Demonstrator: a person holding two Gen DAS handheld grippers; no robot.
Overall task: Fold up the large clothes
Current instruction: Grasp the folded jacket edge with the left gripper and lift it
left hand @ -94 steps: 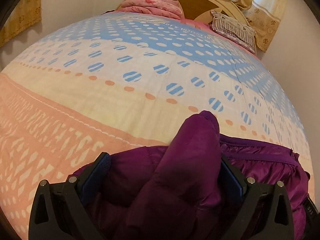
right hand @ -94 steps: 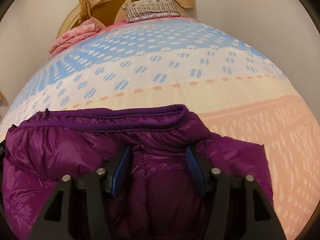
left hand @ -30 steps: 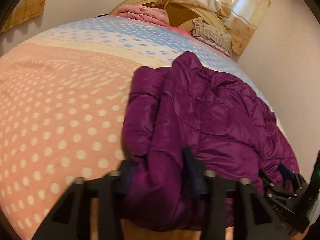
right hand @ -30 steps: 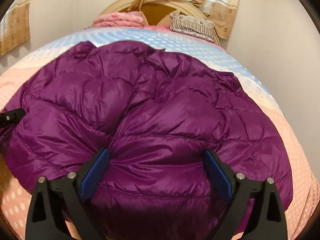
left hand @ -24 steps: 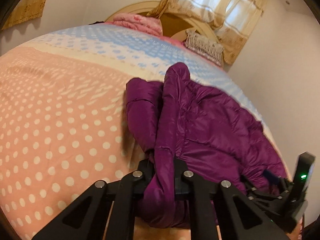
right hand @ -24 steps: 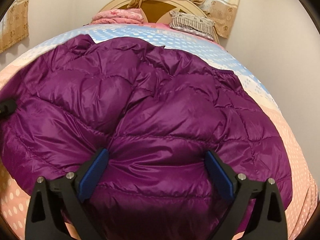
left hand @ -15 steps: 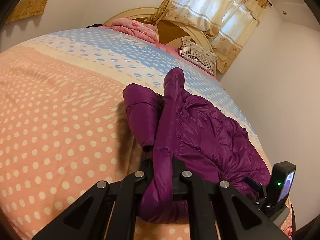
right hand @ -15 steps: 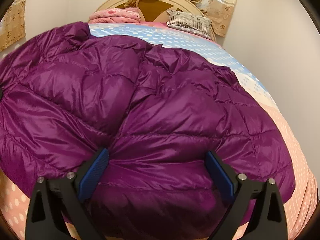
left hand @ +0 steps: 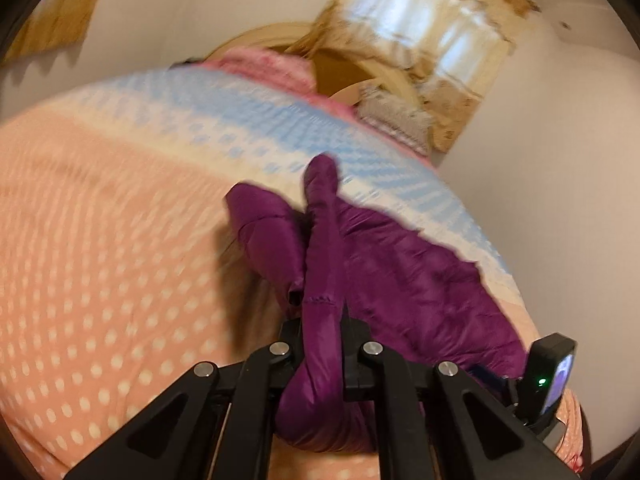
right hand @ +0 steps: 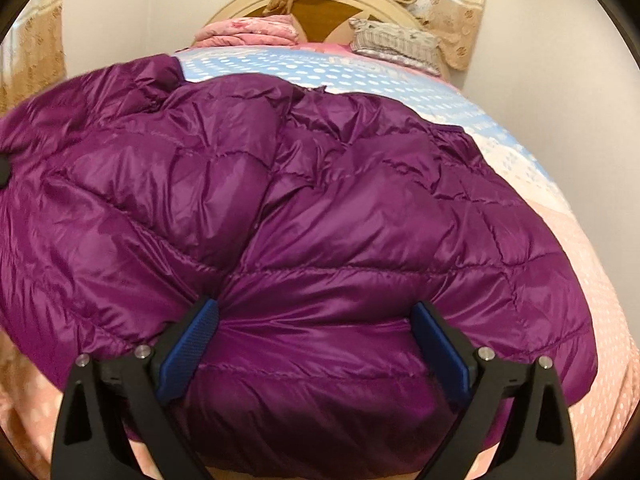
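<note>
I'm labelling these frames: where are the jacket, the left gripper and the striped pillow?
jacket (right hand: pixel 320 200): right wrist view, quilted back panel.
left gripper (left hand: pixel 322 322): left wrist view, between the fingertips shut on a jacket fold.
striped pillow (right hand: pixel 394 46): right wrist view, its top.

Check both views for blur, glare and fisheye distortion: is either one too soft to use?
Left wrist view: motion-smeared, the dotted bedspread and curtained window streaked; only the left tongs pinching the purple quilted down jacket stay fairly crisp. Right wrist view: sharp, sheen on the jacket, bed bulged by the fisheye.

Left view motion-blurred; jacket (right hand: pixel 320 208) hides right hand-held gripper (right hand: pixel 314 344) fingertips.
</note>
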